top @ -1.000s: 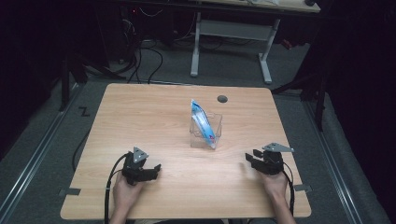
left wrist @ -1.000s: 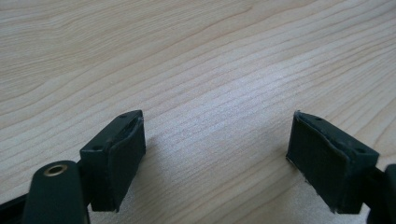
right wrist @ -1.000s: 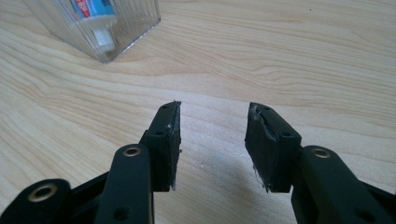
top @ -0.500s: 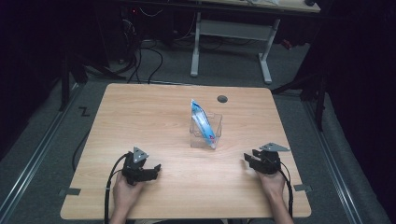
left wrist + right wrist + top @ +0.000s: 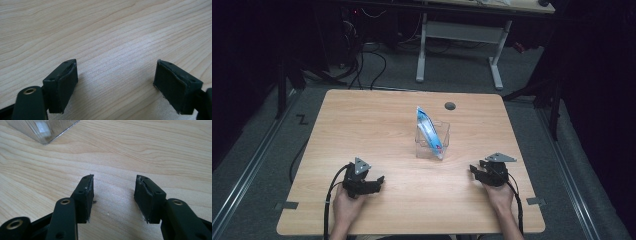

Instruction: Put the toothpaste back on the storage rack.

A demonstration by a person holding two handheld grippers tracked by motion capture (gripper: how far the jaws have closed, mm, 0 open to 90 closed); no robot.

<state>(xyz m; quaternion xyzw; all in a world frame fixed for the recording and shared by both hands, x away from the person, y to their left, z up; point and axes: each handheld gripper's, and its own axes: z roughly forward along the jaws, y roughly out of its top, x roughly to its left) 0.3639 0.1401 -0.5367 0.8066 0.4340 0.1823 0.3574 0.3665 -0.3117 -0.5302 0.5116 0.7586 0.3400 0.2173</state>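
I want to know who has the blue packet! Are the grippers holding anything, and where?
Nothing is held. The left gripper and right gripper are both open over bare table; the blue packet stands in its clear holder.

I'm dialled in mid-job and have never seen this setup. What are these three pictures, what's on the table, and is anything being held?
No robot arm here: a person holds a hand-held gripper in each hand. The high view looks down on the wooden table; the left hand-held gripper is at lower left, the right hand-held gripper at lower right. The other two pictures come from cameras riding on each tool, looking along its black jaws. In the middle stands a clear plastic container with a blue and white packet leaning in it. Both tools are open over bare wood; nothing is held. The right one's jaws have just been opening.
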